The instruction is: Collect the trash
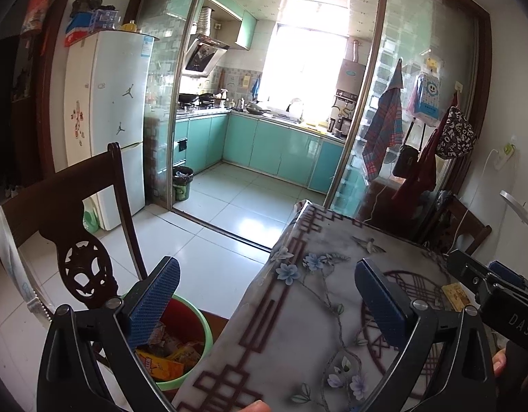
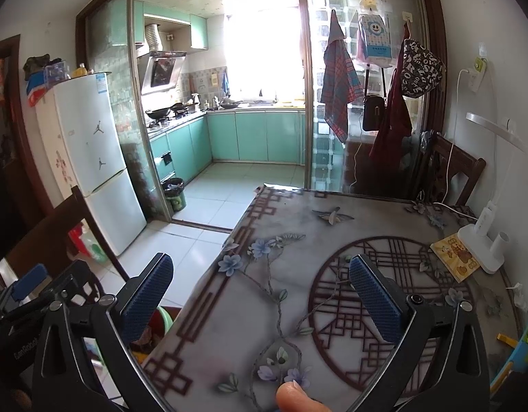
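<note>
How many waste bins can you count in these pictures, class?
2: a green bin holding wrappers on the floor beside the table, and a dark-lined bin just inside the kitchen doorway. Others may be hidden.

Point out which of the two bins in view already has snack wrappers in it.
The green-rimmed red bin beside the table, just under the left gripper. Colourful wrappers fill it; the other bin, by the kitchen doorway, has a dark liner.

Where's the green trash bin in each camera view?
Left wrist: bin at lower left, below the table edge, wrappers inside, behind the left tool's left finger.
Right wrist: only a sliver of the bin at lower left, beside the table corner.
Shared landmark: fridge.
</note>
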`<state>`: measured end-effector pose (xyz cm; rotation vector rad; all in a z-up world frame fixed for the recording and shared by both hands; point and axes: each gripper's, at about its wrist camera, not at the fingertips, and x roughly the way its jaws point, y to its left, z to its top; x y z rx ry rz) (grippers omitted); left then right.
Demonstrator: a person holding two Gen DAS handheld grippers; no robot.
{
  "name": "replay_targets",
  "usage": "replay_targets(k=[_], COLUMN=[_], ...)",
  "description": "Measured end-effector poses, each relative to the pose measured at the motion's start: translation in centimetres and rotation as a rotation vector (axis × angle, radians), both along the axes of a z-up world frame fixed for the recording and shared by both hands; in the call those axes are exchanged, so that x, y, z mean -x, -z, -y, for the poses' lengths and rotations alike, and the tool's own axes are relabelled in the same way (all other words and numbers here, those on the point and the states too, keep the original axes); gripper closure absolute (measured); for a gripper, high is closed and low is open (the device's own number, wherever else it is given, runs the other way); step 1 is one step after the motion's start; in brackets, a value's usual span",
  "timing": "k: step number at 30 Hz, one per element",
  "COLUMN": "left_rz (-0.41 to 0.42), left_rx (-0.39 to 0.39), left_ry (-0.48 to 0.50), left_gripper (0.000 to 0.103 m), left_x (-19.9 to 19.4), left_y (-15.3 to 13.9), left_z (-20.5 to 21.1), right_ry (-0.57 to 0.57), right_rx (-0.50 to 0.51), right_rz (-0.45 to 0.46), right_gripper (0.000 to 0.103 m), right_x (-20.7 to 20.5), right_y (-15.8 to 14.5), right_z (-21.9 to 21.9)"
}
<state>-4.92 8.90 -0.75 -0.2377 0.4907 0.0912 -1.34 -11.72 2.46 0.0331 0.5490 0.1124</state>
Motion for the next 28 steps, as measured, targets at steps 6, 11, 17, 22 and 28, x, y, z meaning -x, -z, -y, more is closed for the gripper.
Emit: replay_targets(k=[6, 11, 17, 22, 28], left_rz=[-0.001, -0.001, -0.014, -0.03, -0.049], left_rx=[-0.004, -0.011, -0.014, -0.014, -0.053], left_ry=[-0.007, -0.009, 0.001, 0.026, 0.126], left_gripper=[0.001, 0.001, 0.001, 0.001, 0.001], left_x=[0.0, -0.1, -0.5, -1.3, -2.8], left_y=[0.0, 0.1, 0.3, 0.9, 2.3], left_z=[-0.3, -0.4, 0.0, 1.1, 5.2], right_ry=[-0.001, -0.005, -0.007, 0.001, 0.042], right_rx=[0.0, 0.003, 0.004, 0.001, -0.01], right_rz=[-0.003, -0.009, -0.017, -0.028, -0.065], right_gripper=[0.0, 0.0, 0.0, 0.0, 0.0], right_x=[-0.1, -0.1, -0.3, -0.3, -0.5], right_y=[0.1, 0.2, 0.4, 0.7, 2.2], right_z=[0.1, 0.3, 0.7, 1.5, 4.2])
